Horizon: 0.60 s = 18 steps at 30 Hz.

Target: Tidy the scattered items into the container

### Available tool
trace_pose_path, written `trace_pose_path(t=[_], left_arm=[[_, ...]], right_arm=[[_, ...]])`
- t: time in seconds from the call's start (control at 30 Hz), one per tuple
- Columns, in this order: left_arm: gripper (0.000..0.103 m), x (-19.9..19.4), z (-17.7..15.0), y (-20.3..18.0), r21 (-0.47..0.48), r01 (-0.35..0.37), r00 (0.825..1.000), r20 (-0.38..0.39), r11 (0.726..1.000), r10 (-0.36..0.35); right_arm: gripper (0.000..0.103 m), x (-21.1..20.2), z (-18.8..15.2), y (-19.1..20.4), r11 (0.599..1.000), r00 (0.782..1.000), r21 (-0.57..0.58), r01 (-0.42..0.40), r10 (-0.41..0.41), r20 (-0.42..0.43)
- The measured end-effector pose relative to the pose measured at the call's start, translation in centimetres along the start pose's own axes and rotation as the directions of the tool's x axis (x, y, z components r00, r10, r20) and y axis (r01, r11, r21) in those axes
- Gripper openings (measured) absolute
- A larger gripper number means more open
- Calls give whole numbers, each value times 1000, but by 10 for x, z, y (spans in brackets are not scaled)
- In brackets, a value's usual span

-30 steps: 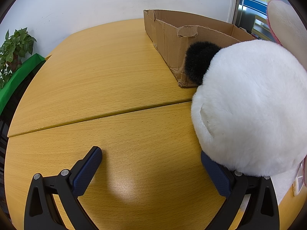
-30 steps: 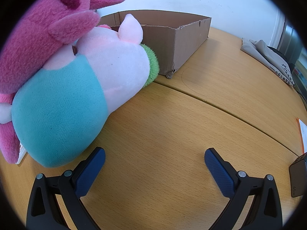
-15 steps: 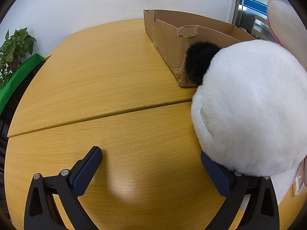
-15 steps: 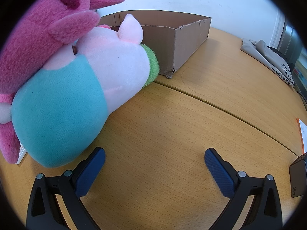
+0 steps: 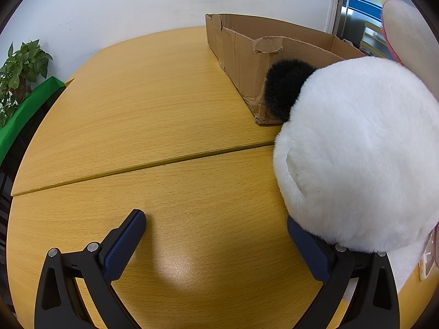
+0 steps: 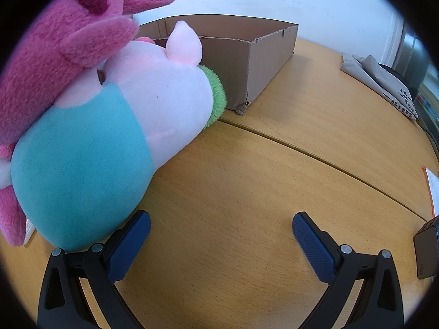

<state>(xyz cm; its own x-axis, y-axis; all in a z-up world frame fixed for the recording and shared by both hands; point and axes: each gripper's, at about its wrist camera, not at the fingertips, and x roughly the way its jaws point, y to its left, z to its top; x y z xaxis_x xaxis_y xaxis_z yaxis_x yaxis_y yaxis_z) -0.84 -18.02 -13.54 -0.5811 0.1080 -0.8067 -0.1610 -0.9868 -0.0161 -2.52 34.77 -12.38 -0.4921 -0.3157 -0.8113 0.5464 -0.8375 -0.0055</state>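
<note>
Left tool (image 5: 216, 242) spread wide – white plush (image 5: 359, 159) against right finger, low over table (image 5: 153, 115)

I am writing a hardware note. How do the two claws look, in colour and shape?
Both look alike. The left claw and right claw have black angular frames with triangular cut-outs, silver round bolts, and dark blue textured pads on each finger. No cables, markings or sleeves show.

My L wrist cam: low over wooden table (image 5: 153, 115), looks fwd along fingers, cardboard box (image 5: 241, 52) ahead-right, white plush (image 5: 356, 153) v. close at right edge. My R wrist cam: same low height, faces fwd, same cardboard box (image 6: 263, 57) ahead-left, pink-and-teal plush (image 6: 109, 126) v. close at left. Shared by both: box, table seam.
</note>
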Motion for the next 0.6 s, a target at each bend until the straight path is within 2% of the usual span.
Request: trace_pose_path(t=[0.17,0.23,0.33,0.5,0.6], left_arm=[[103,-14,-10,-4,-32,-61,998,5,998,61],[103,-28,-18,-8,-43,-98,995,24,994,100],[103,-67,-31,-15,-70,-134,986,91,988,140],[103,-142,-50,-27,-236,-149,965,179,960,193],[103,-167,-48,-42,-336,-149,959,182,930,219]], right_arm=[[103,-3,-4,-1,999,1000,30,24,-24,-2],[103,-10,-9,-1,995,998,71,67,-66,-13],[103,-39,-19,5,991,994,84,107,-109,27],[103,-108,-30,18,975,974,159,153,-176,142],[103,-147,-24,34,963,954,229,145,-197,225]])
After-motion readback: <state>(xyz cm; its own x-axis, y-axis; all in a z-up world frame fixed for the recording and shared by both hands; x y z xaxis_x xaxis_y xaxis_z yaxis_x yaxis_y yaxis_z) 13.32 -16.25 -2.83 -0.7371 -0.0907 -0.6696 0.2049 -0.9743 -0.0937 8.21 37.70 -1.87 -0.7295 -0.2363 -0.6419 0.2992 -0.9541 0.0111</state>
